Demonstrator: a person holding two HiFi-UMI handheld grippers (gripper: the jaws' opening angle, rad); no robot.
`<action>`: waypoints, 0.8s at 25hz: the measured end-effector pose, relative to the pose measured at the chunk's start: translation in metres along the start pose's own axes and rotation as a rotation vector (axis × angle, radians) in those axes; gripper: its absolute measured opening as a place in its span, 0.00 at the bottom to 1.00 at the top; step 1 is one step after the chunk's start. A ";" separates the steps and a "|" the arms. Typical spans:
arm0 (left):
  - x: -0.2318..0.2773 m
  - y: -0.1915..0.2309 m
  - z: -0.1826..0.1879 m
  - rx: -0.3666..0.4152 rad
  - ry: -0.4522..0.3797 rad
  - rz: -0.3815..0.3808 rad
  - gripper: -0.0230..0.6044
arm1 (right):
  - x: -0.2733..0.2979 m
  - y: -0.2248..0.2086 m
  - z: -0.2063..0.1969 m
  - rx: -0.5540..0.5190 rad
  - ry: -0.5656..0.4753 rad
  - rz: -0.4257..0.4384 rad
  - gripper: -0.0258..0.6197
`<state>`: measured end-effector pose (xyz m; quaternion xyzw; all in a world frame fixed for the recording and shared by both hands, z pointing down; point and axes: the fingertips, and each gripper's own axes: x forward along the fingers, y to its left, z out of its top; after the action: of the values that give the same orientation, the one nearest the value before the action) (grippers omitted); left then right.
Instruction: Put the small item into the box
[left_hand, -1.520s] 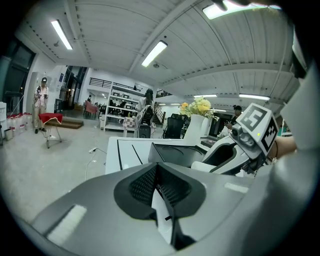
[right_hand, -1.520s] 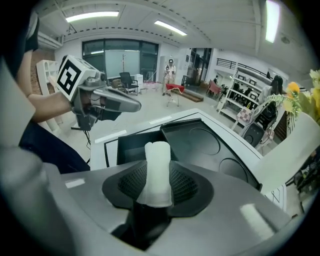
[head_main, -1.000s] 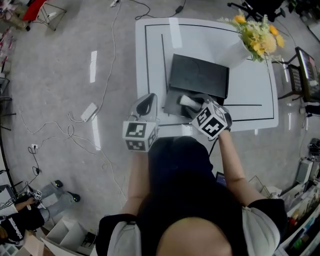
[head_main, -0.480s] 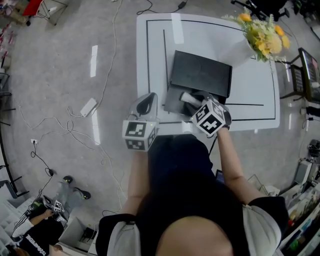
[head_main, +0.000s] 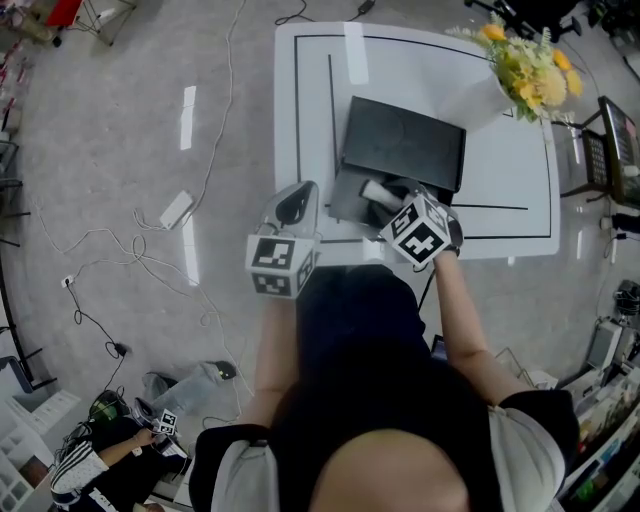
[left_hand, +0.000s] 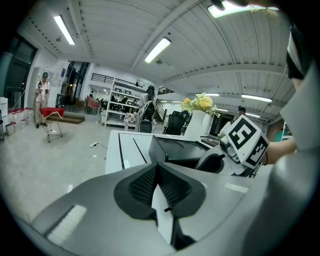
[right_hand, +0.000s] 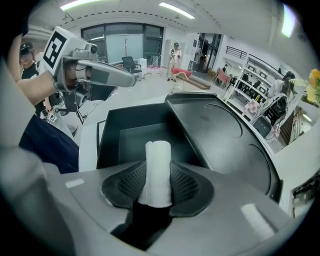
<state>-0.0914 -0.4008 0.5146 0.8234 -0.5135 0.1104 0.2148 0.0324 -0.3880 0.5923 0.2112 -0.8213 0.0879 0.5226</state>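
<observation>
Small white roll (right_hand: 157, 160) stood upright between the pads of the right gripper (right_hand: 157, 176), which hung over the near edge of the black box (right_hand: 125, 142) and pointed steeply down into its open tray. Its jaws had just eased slightly wider, yet both pads appeared to touch the roll, so I judged it gripped and not yet released. The step in hand looked like the placing itself. The next move would call for lowering the roll into the tray, short of the opened lid (right_hand: 220, 135) at the box's far side, then opening fully and lifting clear. The left gripper (left_hand: 157, 182) hung just left of the box, jaws closed on nothing. No brand or writing could be read on box or roll.
</observation>
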 end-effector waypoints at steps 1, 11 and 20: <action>0.000 0.000 0.000 0.001 0.000 -0.001 0.05 | 0.000 0.000 0.000 0.004 -0.001 0.004 0.27; -0.003 -0.003 0.003 0.012 -0.005 -0.008 0.05 | -0.008 0.000 0.005 0.035 -0.037 0.000 0.35; -0.005 -0.009 0.018 0.044 -0.027 -0.011 0.05 | -0.035 -0.001 0.017 0.051 -0.090 -0.032 0.35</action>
<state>-0.0868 -0.4018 0.4940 0.8323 -0.5091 0.1090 0.1904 0.0321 -0.3862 0.5536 0.2415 -0.8379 0.0909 0.4810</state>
